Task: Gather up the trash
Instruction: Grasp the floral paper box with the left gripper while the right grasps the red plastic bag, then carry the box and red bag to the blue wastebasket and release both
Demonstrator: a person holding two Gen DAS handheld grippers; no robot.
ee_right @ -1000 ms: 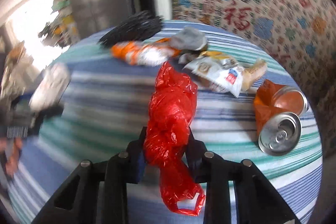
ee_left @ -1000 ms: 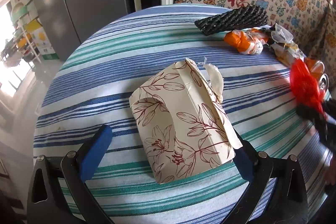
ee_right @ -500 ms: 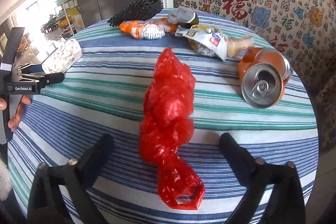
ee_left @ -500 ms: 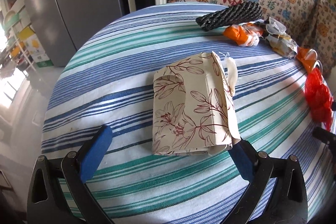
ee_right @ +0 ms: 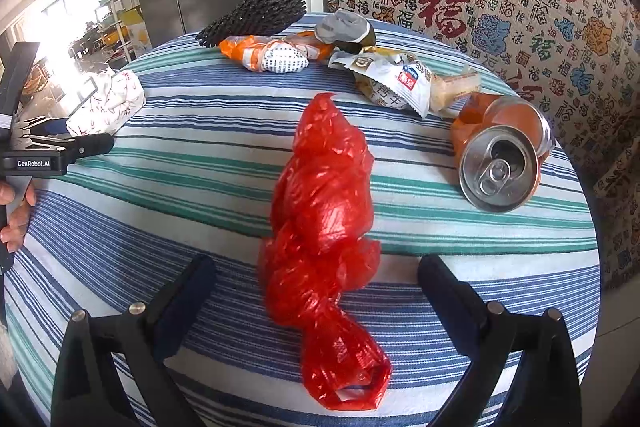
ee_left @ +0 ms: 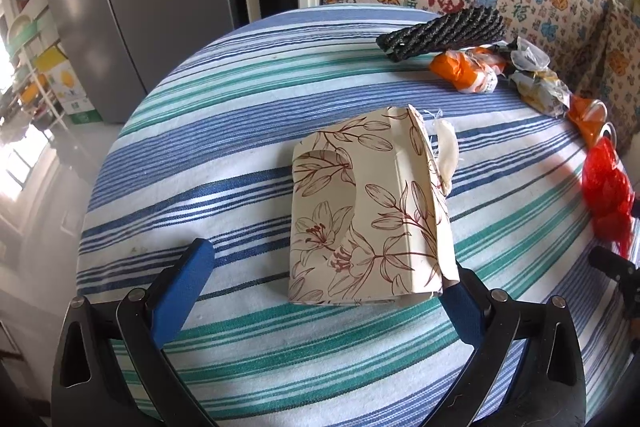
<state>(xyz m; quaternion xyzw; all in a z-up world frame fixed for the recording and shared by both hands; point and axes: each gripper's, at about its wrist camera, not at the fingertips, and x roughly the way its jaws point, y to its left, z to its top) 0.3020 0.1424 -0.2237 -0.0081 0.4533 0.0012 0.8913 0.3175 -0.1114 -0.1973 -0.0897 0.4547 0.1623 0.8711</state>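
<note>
- Right gripper point(ee_right: 316, 275): jaws just opened wide; red bag point(ee_right: 320, 227) is left lying free between them on the striped surface point(ee_right: 200, 155).
- Left gripper point(ee_left: 326, 277): jaws spread apart around a floral paper bag point(ee_left: 368, 215), whose edge is touched by the right one.

Red plastic bag point(ee_right: 320, 211), blue-green-white striped tablecloth point(ee_right: 200, 131), cream floral paper bag point(ee_left: 368, 215), possibly orange can point(ee_right: 500, 155)

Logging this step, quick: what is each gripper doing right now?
Left gripper: open, holding nothing; floral paper box lies between its jaws.
Right gripper: jaws just opened; red plastic bag lies released between them.
</note>
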